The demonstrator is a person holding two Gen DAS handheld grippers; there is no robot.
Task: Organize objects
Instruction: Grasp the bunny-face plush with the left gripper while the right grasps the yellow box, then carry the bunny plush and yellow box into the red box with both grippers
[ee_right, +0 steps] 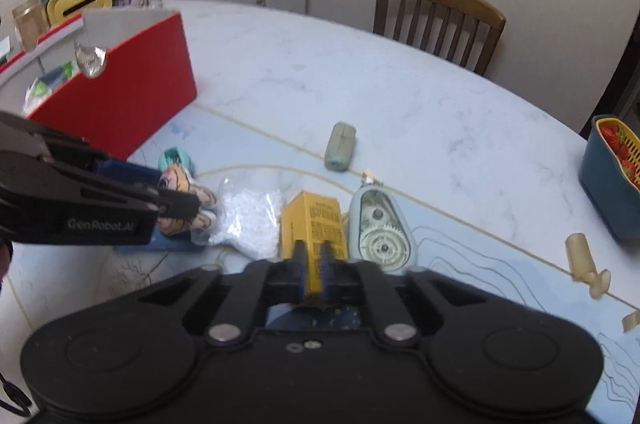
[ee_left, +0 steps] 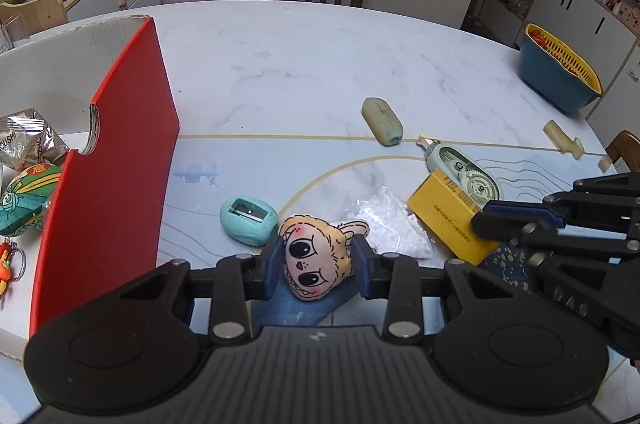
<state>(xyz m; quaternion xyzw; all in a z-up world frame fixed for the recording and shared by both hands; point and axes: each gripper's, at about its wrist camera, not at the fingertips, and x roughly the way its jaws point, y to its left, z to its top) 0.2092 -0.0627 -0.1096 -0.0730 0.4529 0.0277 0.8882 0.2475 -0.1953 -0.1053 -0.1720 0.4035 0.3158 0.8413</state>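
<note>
My left gripper (ee_left: 318,260) is shut on a small plush face toy (ee_left: 316,264), its blue pads pressing the toy's two sides just above a dark blue pad on the table. From the right wrist view that gripper (ee_right: 176,208) comes in from the left with the toy (ee_right: 180,184) in it. My right gripper (ee_right: 314,272) is shut on the near end of a yellow carton (ee_right: 314,220) that lies on the table. In the left wrist view it (ee_left: 500,220) reaches in from the right onto the carton (ee_left: 448,220).
A red-sided cardboard box (ee_left: 120,164) with snack packs stands at the left. Around the grippers lie a teal sharpener (ee_left: 248,220), a bag of white beads (ee_left: 384,224), a correction-tape roller (ee_left: 468,176), a green eraser (ee_left: 382,120) and a cream plastic piece (ee_left: 562,140). A blue basket (ee_left: 556,72) sits far right.
</note>
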